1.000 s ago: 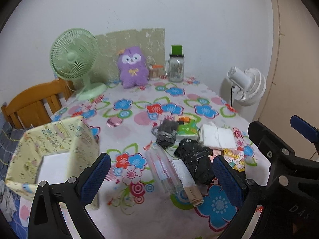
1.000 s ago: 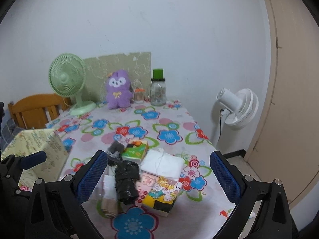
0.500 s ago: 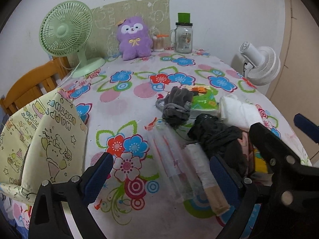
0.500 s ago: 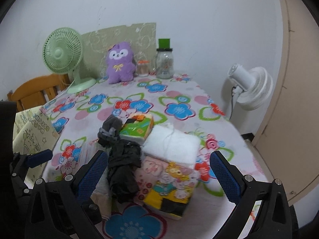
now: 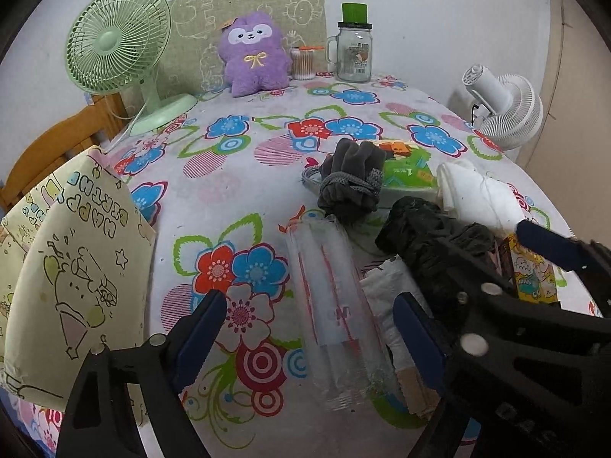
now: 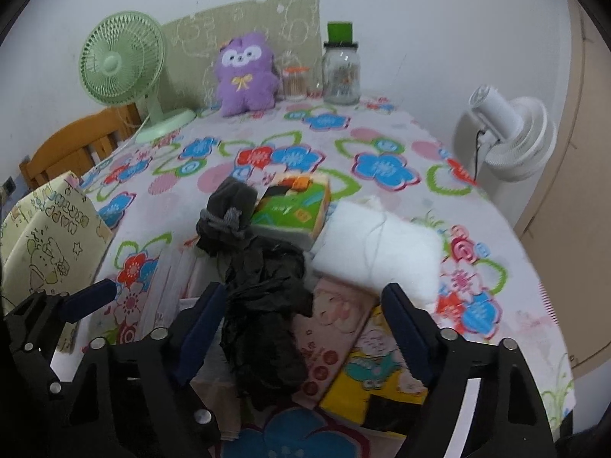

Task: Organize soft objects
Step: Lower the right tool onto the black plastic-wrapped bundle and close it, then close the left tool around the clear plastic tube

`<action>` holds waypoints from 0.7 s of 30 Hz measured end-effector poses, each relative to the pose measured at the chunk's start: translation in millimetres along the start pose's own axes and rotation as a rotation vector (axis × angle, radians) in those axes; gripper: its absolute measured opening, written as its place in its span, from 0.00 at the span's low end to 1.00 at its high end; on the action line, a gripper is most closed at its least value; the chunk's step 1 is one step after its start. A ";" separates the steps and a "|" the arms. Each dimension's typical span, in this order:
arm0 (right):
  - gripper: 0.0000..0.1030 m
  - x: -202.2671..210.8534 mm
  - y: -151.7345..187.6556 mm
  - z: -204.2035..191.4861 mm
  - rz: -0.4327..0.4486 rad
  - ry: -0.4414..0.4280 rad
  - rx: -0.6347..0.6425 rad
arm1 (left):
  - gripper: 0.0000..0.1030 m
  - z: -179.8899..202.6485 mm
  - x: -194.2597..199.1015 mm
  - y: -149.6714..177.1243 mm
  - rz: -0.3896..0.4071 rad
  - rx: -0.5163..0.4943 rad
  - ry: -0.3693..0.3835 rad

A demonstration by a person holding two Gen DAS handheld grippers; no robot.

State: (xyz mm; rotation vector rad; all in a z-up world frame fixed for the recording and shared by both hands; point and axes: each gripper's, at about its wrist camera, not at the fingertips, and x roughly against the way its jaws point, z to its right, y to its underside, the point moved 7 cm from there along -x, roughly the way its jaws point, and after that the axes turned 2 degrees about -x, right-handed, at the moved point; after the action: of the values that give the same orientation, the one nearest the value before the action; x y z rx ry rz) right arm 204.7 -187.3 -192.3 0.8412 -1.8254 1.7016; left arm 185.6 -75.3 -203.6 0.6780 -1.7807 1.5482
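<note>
The soft things lie in a cluster on the flowered table (image 5: 236, 175), and the black bag (image 6: 263, 313) in its middle serves as landmark. Just behind the bag sits a grey sock bundle (image 6: 225, 217), touching it; a green tissue pack (image 6: 294, 206) lies behind the bag to the right. A white folded cloth (image 6: 378, 259) rests right of the bag, and a pink pack (image 6: 332, 328) and a yellow pack (image 6: 378, 374) lie against its right side, nearer the camera. A clear tube (image 5: 332, 305) lies left of the bag, with a white roll (image 5: 385, 305) between them.

The left gripper (image 5: 309, 336) is closing, fingers spread either side of the tube, not pressing it. The right gripper (image 6: 301, 328) is closing too, fingers spread around the bag and pink pack, pads apart from both. A yellow fabric bin (image 5: 72, 274) stands well left of the bag.
</note>
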 end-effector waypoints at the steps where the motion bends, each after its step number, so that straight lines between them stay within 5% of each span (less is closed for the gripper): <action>1: 0.77 -2.4 1.7 -1.5 -0.011 -0.008 -0.002 | 0.88 -0.7 0.0 0.9 0.001 -0.002 0.000; 6: 0.52 -11.5 6.5 -9.7 -0.049 -0.026 0.000 | 0.88 -2.2 -0.5 4.1 0.003 -0.007 0.007; 7: 0.40 -11.8 6.4 -11.8 -0.051 -0.024 0.011 | 0.88 -2.6 0.0 4.6 0.006 -0.008 0.007; 10: 0.30 -9.7 5.9 -13.3 -0.051 -0.026 0.004 | 0.87 -3.4 0.8 4.4 -0.003 -0.010 0.004; 16: 0.28 4.5 6.7 -15.8 -0.022 -0.013 0.019 | 0.71 -9.1 5.3 10.8 -0.027 0.015 0.012; 18: 0.28 8.7 7.0 -15.5 -0.016 -0.018 0.012 | 0.55 -11.4 7.8 13.1 -0.032 0.038 0.033; 21: 0.28 12.4 7.8 -17.1 -0.011 -0.013 0.021 | 0.52 -13.3 8.6 14.4 -0.033 0.056 0.035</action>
State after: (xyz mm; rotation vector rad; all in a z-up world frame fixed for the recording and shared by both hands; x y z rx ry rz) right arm 189.8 -171.3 -187.1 0.8713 -1.8116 1.7153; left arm 171.3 -59.5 -205.2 0.6997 -1.6985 1.5831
